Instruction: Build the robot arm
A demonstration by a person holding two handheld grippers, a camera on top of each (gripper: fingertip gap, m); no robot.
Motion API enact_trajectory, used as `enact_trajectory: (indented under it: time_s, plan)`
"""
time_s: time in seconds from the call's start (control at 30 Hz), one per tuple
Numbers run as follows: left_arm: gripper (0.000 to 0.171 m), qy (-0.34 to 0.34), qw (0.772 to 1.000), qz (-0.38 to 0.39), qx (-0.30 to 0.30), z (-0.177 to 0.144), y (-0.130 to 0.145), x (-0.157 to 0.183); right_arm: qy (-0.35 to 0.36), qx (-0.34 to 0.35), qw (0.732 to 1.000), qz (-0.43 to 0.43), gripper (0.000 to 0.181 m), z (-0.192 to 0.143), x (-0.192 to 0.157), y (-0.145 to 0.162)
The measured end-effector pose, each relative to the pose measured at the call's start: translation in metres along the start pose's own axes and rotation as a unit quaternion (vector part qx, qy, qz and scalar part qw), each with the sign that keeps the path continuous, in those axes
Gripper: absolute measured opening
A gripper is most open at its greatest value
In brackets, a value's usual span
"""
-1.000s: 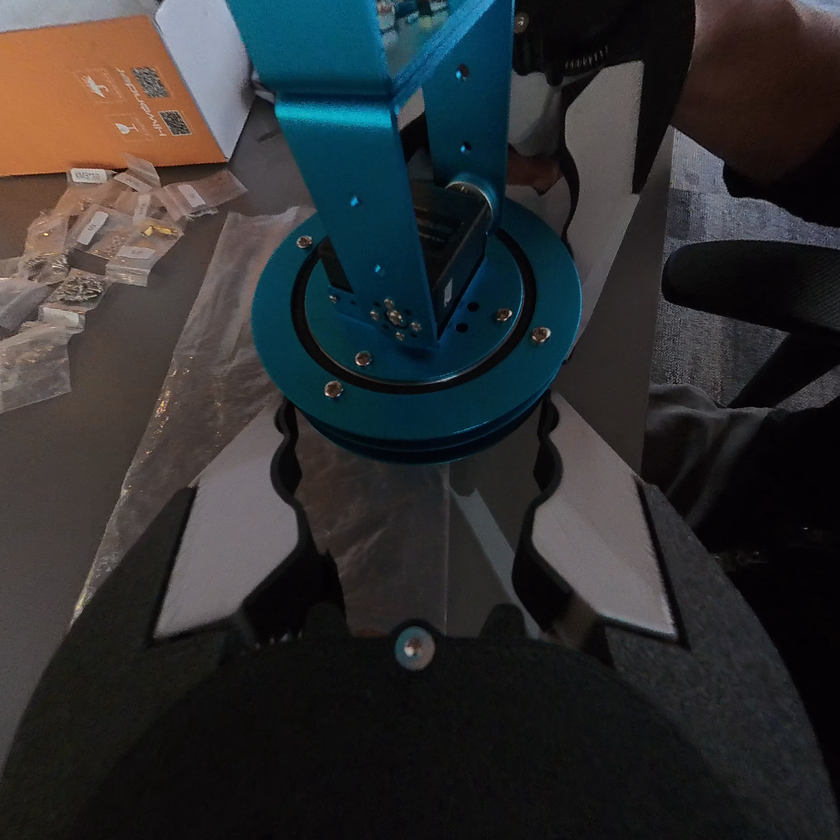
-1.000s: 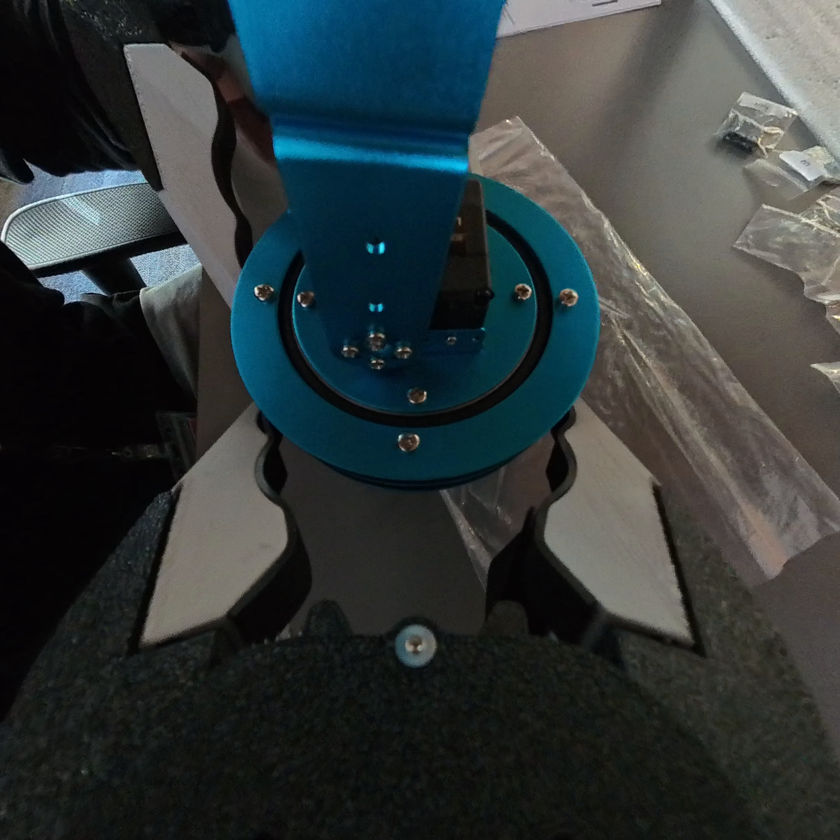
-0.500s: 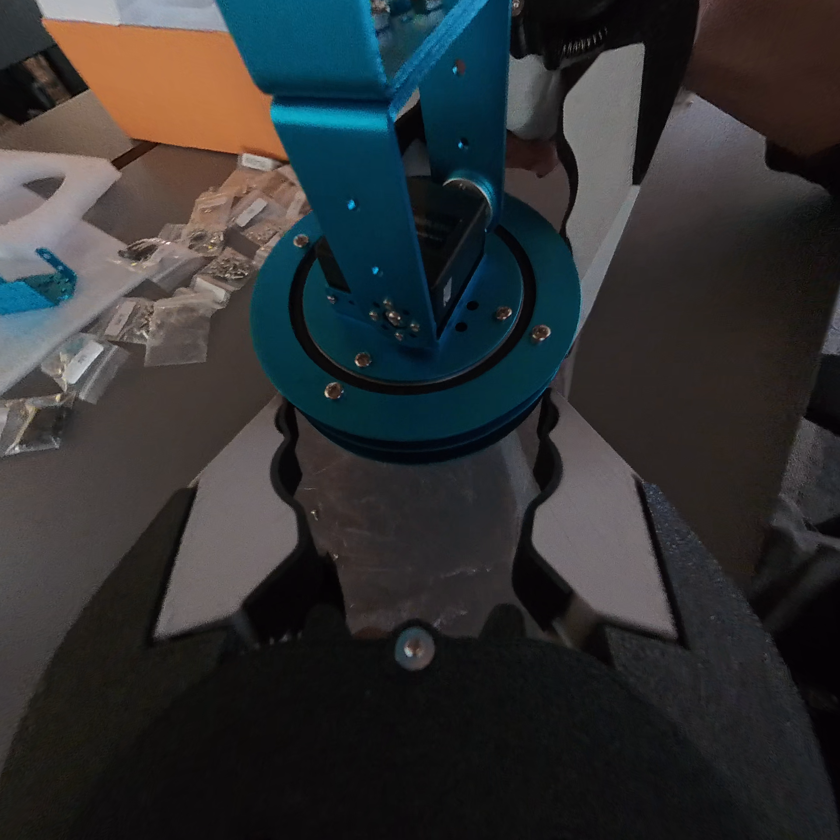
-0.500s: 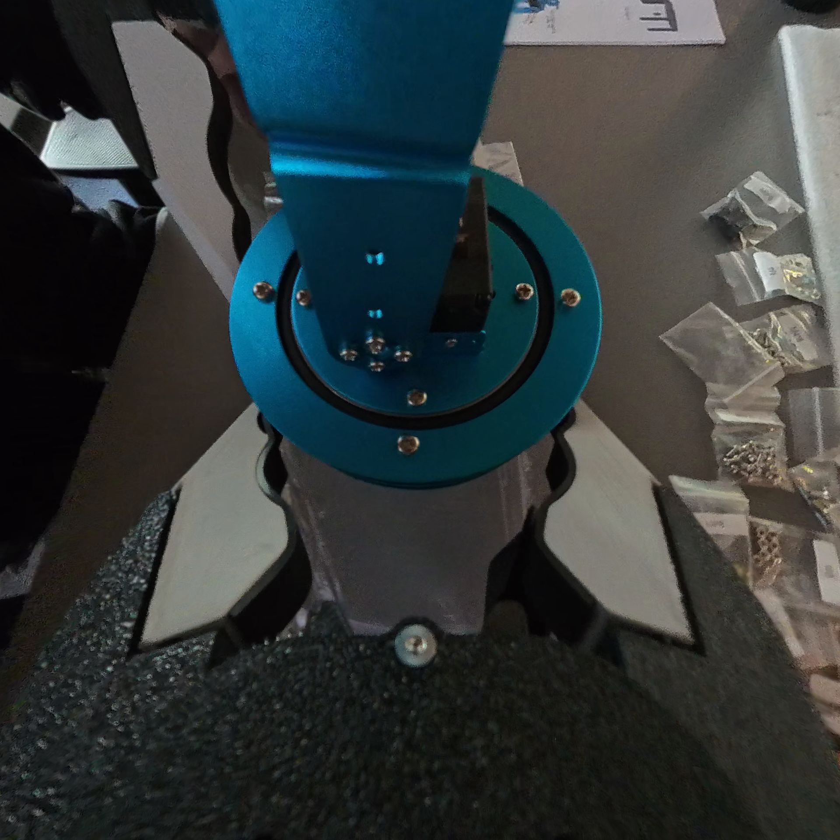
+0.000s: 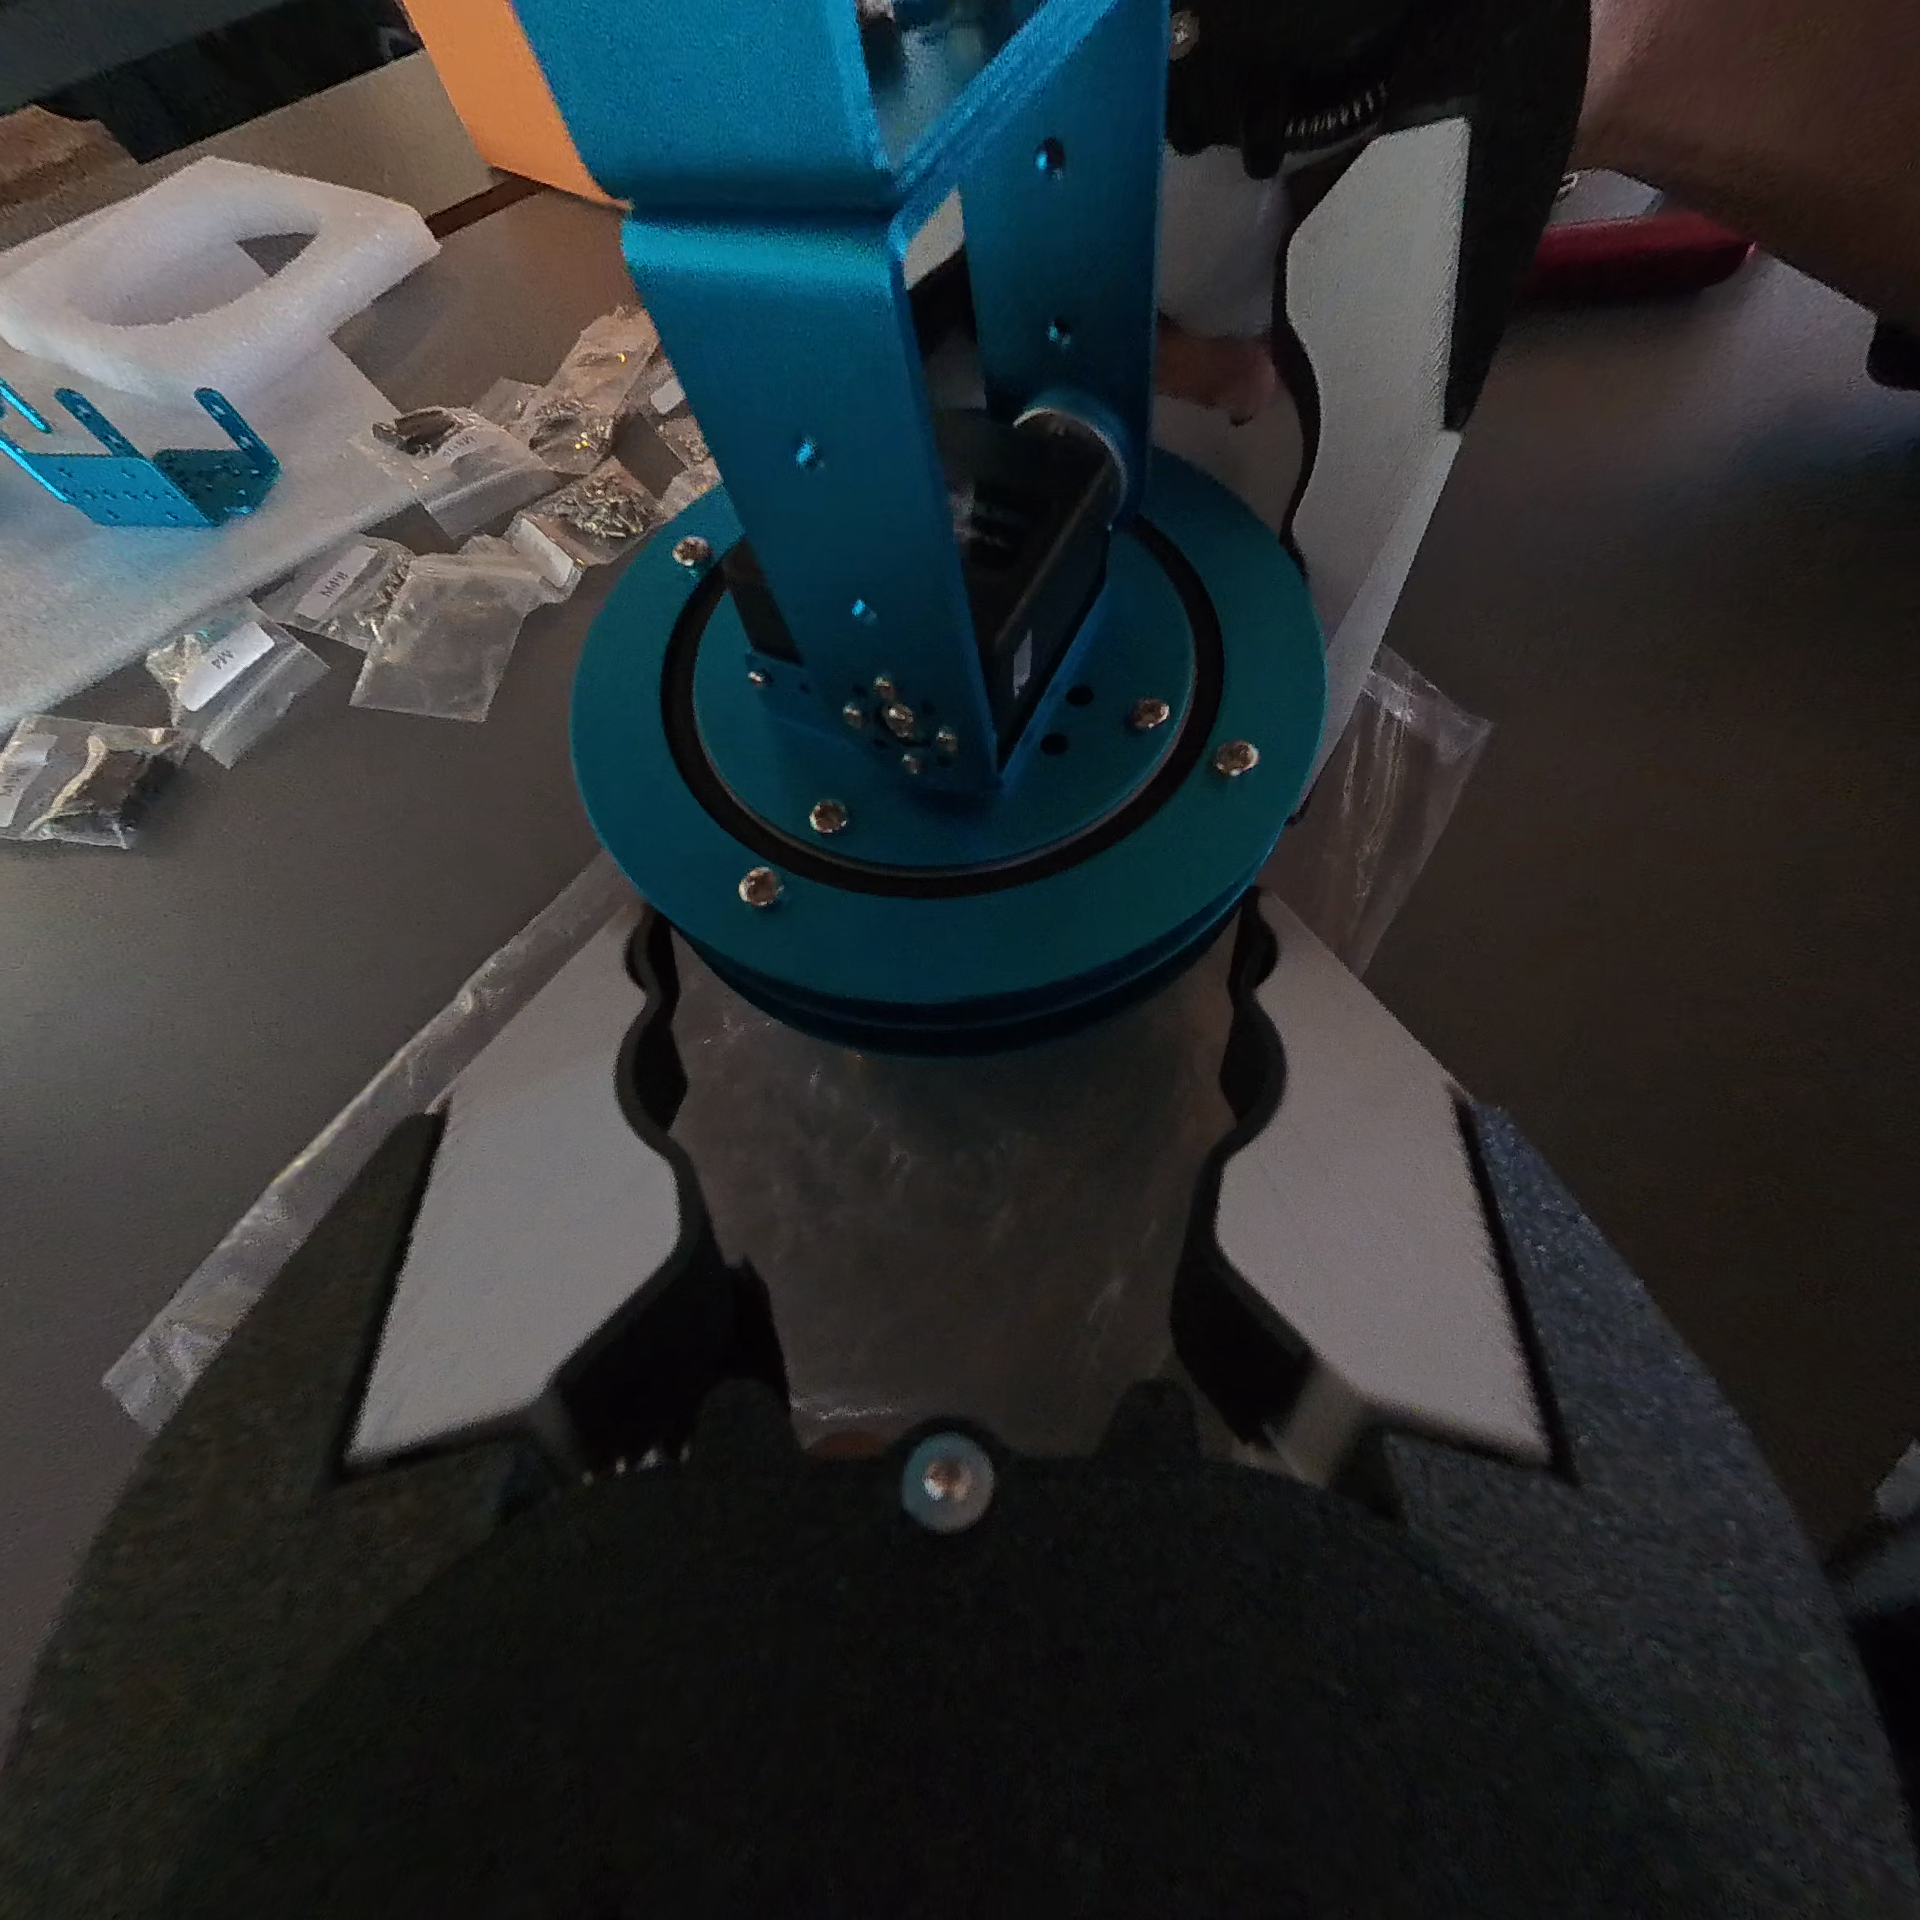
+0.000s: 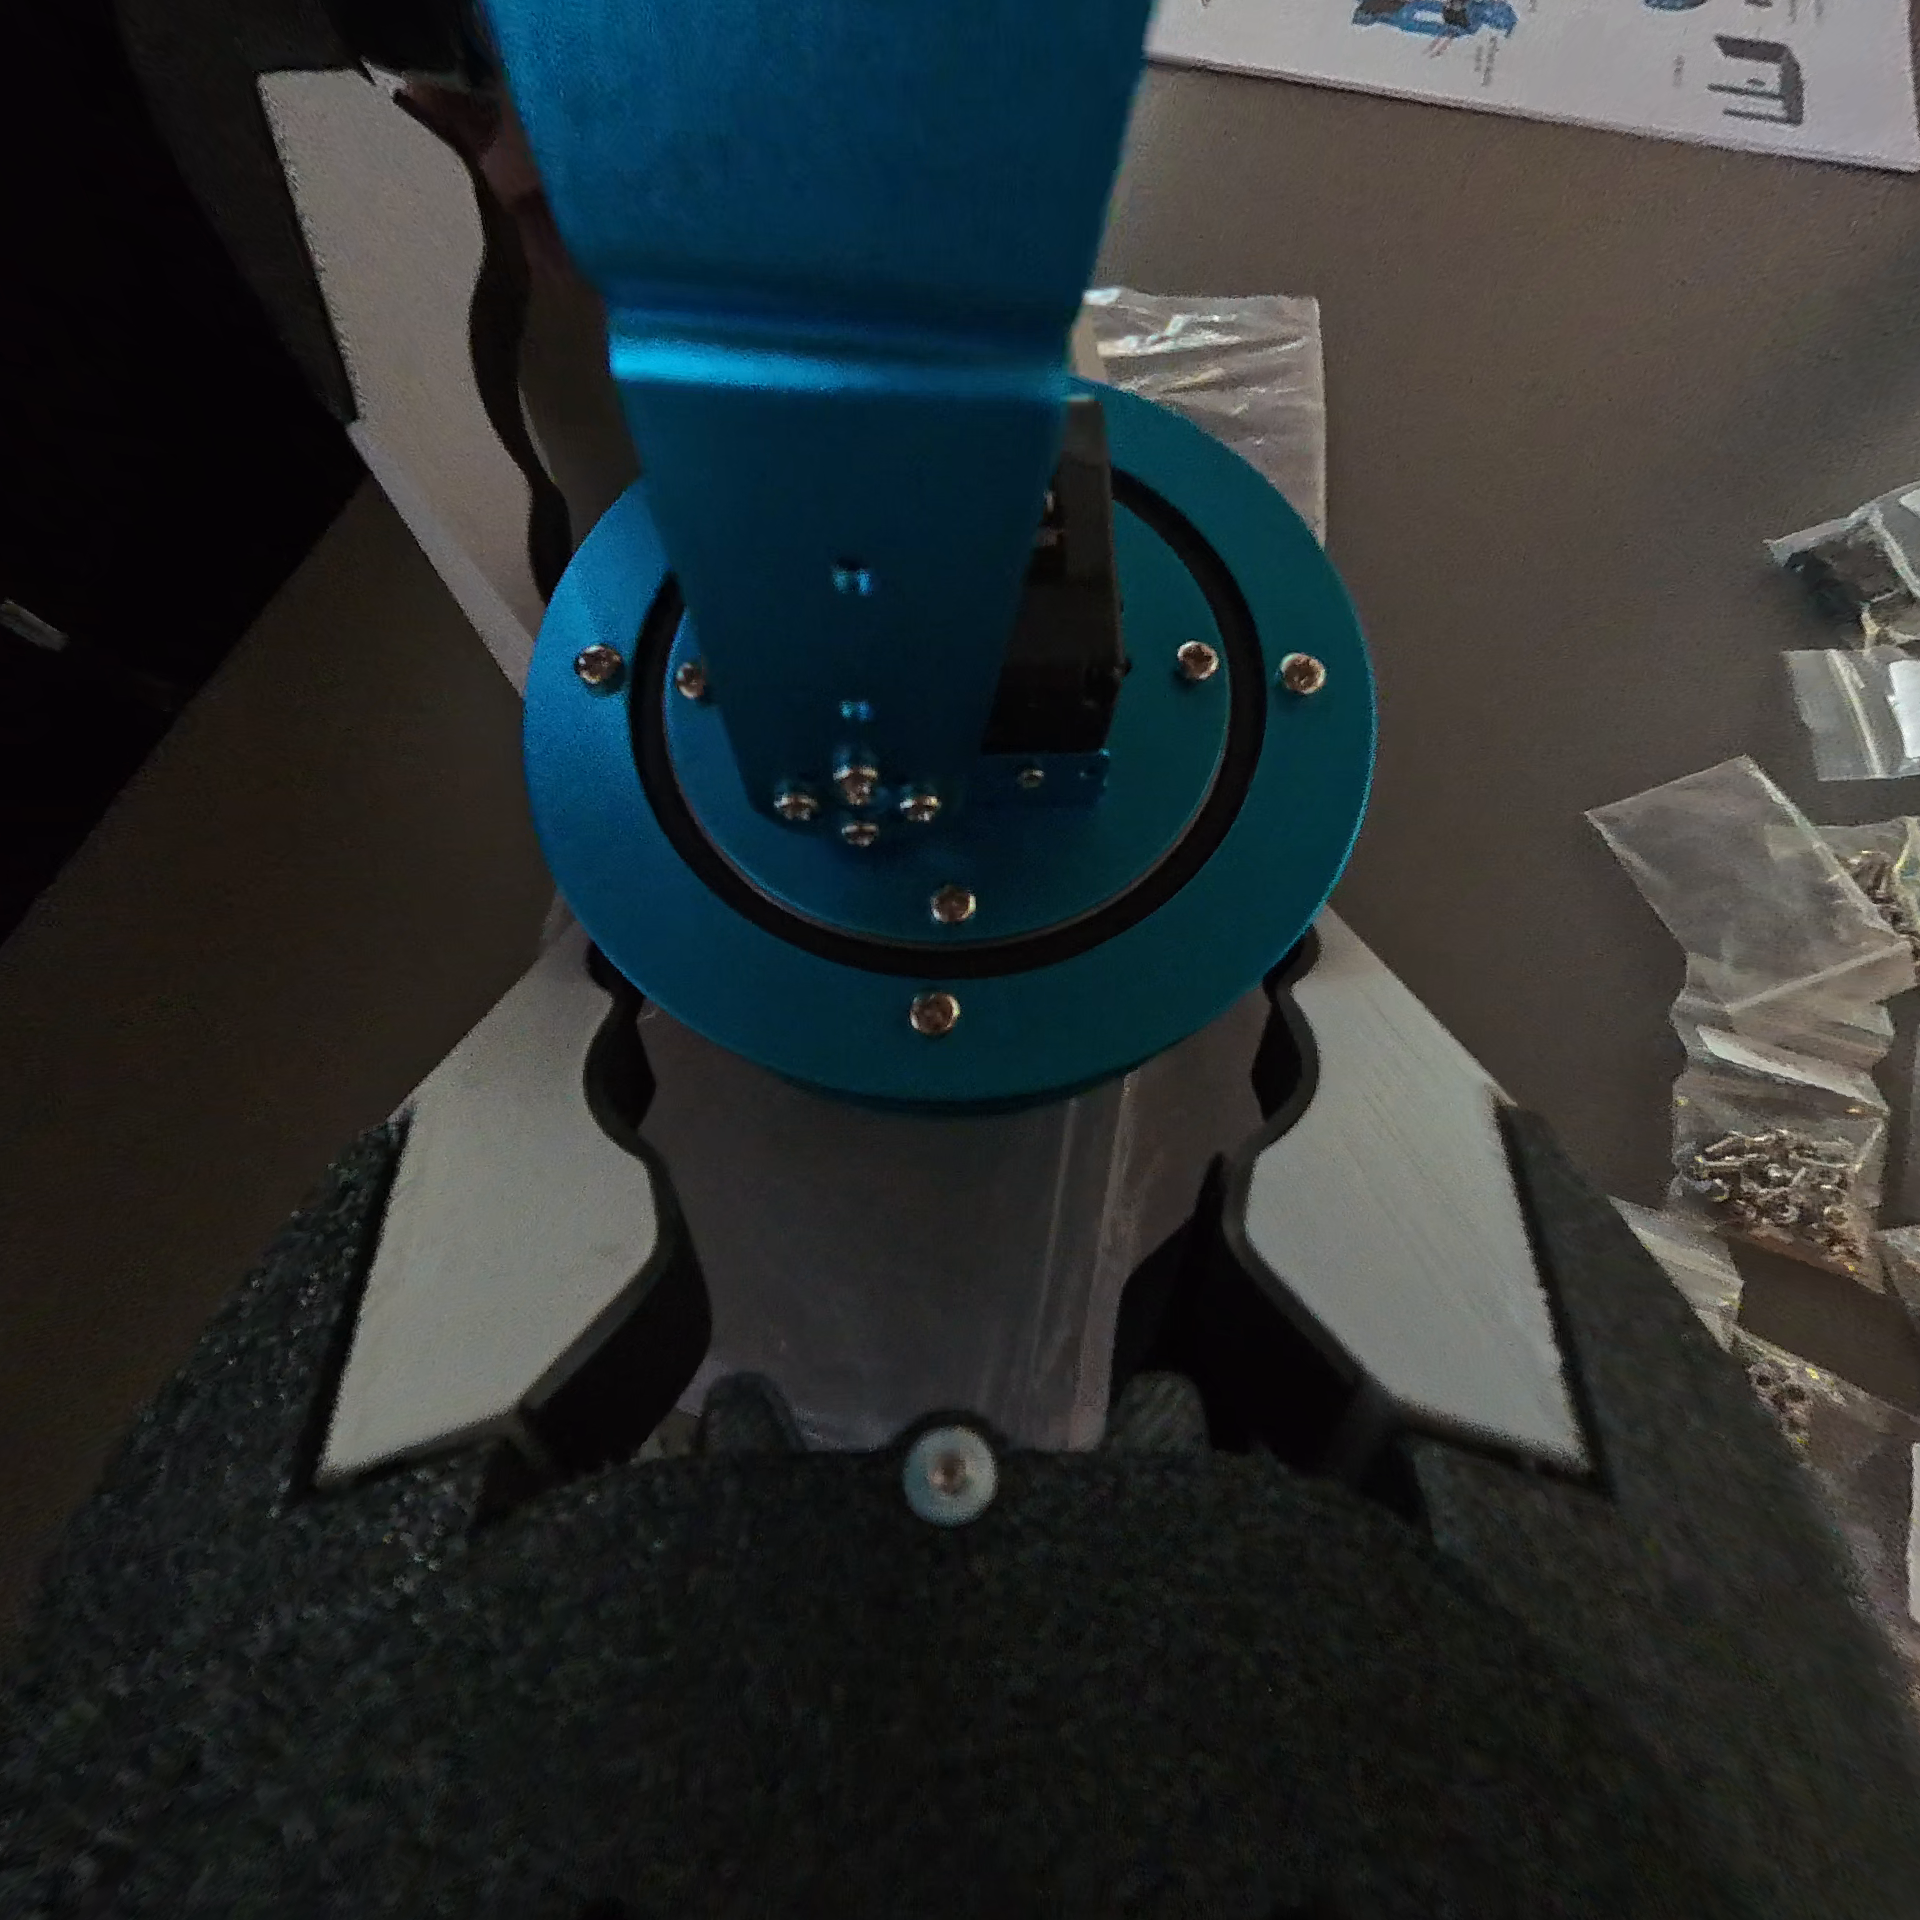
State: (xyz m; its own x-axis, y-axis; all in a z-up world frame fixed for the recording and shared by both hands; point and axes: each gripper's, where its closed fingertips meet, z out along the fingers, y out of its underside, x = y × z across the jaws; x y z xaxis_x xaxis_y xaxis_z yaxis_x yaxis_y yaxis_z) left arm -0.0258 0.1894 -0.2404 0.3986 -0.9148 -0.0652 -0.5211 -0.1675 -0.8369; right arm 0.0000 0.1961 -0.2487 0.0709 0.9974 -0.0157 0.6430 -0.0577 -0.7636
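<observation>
A blue metal round base [image 5: 935,935] carries a blue upright bracket [image 5: 862,364] and a black servo [image 5: 1029,592]. My left gripper [image 5: 945,930] is shut on the base's rim, one finger on each side. In the right wrist view my right gripper [image 6: 945,982] is shut on the same base [image 6: 748,997] from the opposite side. Each view shows the other gripper's white finger behind the base, in the left wrist view [image 5: 1382,395] and in the right wrist view [image 6: 405,343]. A clear plastic bag [image 5: 935,1195] lies on the dark table under the base.
White foam [image 5: 187,291], a loose blue bracket [image 5: 135,478] and small bags of screws [image 5: 447,623] lie to the left. An orange box [image 5: 478,94] and a red object [image 5: 1631,260] sit farther back. More screw bags [image 6: 1787,1039] and a printed sheet [image 6: 1558,73] show in the right wrist view.
Both grippers kept their hold and carried the assembly from the table edge by the chair farther over the table. The foam, loose bracket and more screw bags came into view.
</observation>
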Motion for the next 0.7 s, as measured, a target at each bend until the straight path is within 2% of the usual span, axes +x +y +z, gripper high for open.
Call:
enact_trajectory:
  time_s: [0.17, 0.27, 0.37, 0.47, 0.53, 0.6, 0.67, 0.7]
  plan:
    - [0.105, 0.012, 1.000, -0.002, 0.020, 0.000, 0.000, 0.000, 0.006, 0.031, 0.999, 0.017, 0.120, 0.000, 0.001, -0.001]
    - [0.099, 0.035, 0.999, -0.012, 0.040, -0.008, -0.006, -0.001, 0.046, 0.018, 0.998, 0.039, 0.120, -0.006, 0.004, 0.003]
    - [0.100, 0.085, 0.994, -0.021, 0.060, -0.021, -0.012, 0.000, 0.072, 0.025, 0.996, 0.054, 0.116, -0.013, -0.005, -0.002]
    - [0.102, 0.097, 0.992, -0.003, 0.076, -0.029, -0.016, -0.009, 0.105, 0.011, 0.993, 0.054, 0.118, -0.019, -0.009, -0.004]
    - [0.102, 0.119, 0.988, -0.003, 0.100, -0.038, -0.033, -0.011, 0.116, 0.031, 0.991, 0.056, 0.119, -0.029, -0.011, -0.018]
    - [0.098, 0.140, 0.980, -0.008, 0.144, -0.051, -0.061, -0.012, 0.117, 0.089, 0.988, 0.051, 0.116, -0.042, -0.012, -0.049]
    - [0.088, 0.163, 0.973, 0.000, 0.166, -0.057, -0.080, -0.012, 0.121, 0.142, 0.981, 0.050, 0.102, -0.056, -0.006, -0.072]
    - [0.080, 0.167, 0.972, 0.007, 0.166, -0.057, -0.084, -0.013, 0.124, 0.139, 0.981, 0.049, 0.094, -0.056, -0.001, -0.070]
